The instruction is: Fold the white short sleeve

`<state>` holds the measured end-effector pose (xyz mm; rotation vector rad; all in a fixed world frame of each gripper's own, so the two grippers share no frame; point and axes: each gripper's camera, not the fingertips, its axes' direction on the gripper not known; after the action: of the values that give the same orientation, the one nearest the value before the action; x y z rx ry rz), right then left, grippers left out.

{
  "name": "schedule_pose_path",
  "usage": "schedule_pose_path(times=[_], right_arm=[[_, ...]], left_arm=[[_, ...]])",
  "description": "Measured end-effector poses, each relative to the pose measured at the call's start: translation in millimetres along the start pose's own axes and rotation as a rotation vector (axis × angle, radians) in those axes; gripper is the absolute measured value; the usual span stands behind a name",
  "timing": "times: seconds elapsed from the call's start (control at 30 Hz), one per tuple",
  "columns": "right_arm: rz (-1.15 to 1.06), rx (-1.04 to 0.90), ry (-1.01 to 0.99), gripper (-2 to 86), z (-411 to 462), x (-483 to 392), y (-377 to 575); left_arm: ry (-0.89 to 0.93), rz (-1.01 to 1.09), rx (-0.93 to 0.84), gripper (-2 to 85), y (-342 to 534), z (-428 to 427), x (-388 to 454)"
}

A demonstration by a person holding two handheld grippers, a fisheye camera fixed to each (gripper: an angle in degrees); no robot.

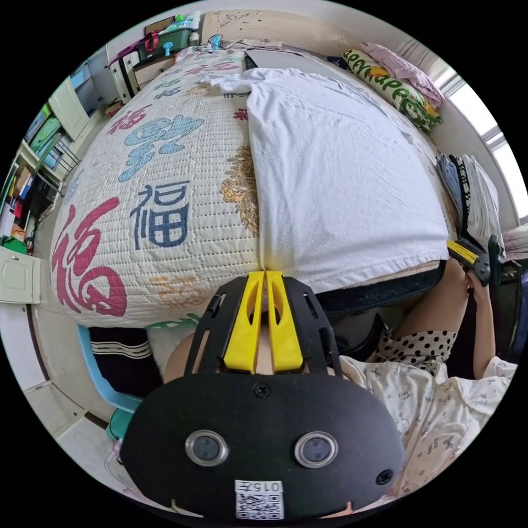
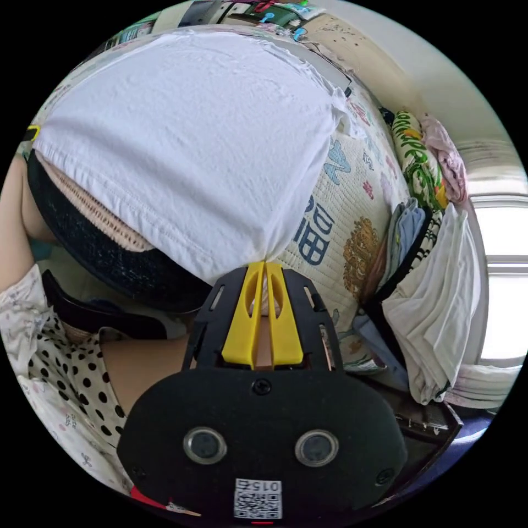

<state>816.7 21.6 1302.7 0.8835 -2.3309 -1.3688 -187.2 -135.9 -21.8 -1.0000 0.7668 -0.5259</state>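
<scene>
While the white short sleeve (image 1: 341,165) lies spread on the bed's quilt (image 1: 165,181), the left gripper (image 1: 266,273) and right gripper (image 2: 265,265) each pinch a hem corner, probably to keep it taut for folding.

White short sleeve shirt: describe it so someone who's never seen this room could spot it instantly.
Start at the bed with the quilted bedspread printed with large red and blue characters. Spread flat on it lies the white short sleeve shirt, its hem at the near bed edge, both hem corners pinched by the left gripper and right gripper. It is plain white and unfolded, unlike the stacked folded clothes beside the bed.
</scene>
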Motion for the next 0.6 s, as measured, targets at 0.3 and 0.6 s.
schedule_pose_path(times=[0.3,0.6], right_arm=[[0.119,0.016,-0.198,3.6,-53,129,-6],[0.607,0.364,-0.763,6.3,-132,477,55]], left_arm=[[0.058,0.001,0.000,-0.5,-58,-58,-16],[0.195,-0.045,0.029,1.0,-109,-161,-74]])
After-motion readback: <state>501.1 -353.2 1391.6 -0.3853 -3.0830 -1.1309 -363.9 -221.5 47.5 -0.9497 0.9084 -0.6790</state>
